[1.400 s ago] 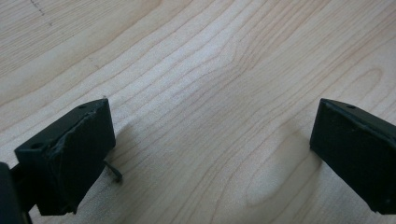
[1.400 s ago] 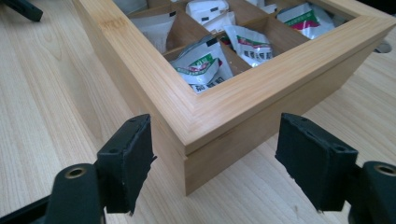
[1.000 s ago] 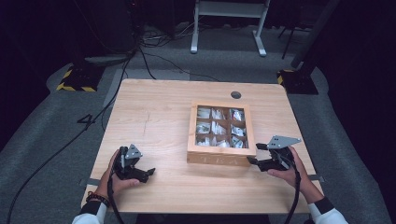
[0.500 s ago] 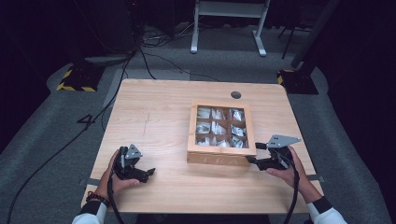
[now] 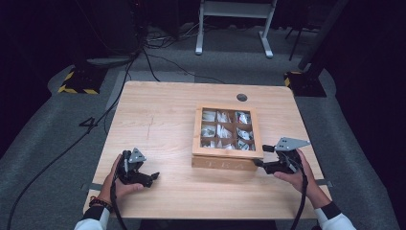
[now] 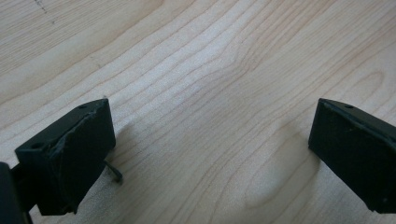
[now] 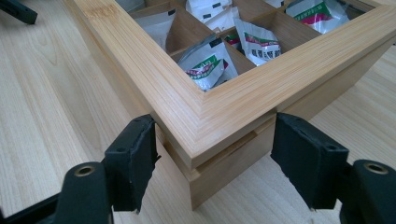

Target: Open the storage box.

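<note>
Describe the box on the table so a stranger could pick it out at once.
On the pale wooden table, look to the right half, near the front edge. The wooden box sits there, its nearest corner between the open jaws of the right hand-held gripper. It stands out by its framed clear lid, showing compartments of small white packets.

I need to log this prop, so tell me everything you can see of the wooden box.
The wooden box is square, light bamboo-like wood, with a framed clear lid, closed, over nine compartments holding white sachets. It sits flat on the table, right of centre. The right claw straddles its near right corner with jaws open; whether the pads touch it is unclear.
</note>
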`<action>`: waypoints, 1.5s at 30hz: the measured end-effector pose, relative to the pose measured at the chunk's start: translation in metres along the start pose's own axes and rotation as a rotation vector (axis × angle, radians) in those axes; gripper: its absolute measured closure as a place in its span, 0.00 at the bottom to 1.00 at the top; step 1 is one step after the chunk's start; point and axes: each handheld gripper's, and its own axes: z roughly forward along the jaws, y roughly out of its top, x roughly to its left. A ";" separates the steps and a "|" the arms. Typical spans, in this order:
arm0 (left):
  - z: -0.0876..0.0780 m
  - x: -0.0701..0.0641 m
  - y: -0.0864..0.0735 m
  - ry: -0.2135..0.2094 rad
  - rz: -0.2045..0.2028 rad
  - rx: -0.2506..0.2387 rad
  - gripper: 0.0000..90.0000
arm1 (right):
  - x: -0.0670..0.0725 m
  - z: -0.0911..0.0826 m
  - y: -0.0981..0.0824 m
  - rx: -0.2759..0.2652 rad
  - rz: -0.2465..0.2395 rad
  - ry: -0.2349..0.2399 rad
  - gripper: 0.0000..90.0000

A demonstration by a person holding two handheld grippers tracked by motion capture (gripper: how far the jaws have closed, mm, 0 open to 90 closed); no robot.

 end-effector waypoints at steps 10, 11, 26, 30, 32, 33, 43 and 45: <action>0.000 0.000 0.000 0.001 -0.001 0.001 0.01 | 0.000 -0.005 0.005 -0.038 -0.001 -0.009 0.32; 0.000 0.001 0.001 0.002 0.002 0.005 0.01 | 0.000 -0.005 0.005 -0.042 -0.004 -0.011 0.32; -0.005 0.001 0.010 -0.019 0.004 -0.033 0.20 | -0.002 -0.013 0.015 -0.102 0.005 -0.022 0.32; -0.006 -0.005 0.023 -0.031 0.031 -0.054 0.20 | -0.001 -0.016 0.020 -0.116 -0.003 -0.033 0.31; -0.006 -0.010 0.033 -0.036 0.061 -0.071 0.20 | -0.001 -0.017 0.022 -0.128 -0.002 -0.036 0.31; -0.006 -0.014 0.039 -0.035 0.075 -0.080 0.20 | -0.002 -0.018 0.024 -0.135 0.002 -0.037 0.31; -0.004 -0.035 0.088 -0.059 0.144 -0.157 0.21 | -0.005 -0.022 0.033 -0.168 0.016 -0.040 0.31; -0.004 -0.037 0.093 -0.059 0.151 -0.174 0.22 | -0.005 -0.022 0.034 -0.171 0.019 -0.040 0.31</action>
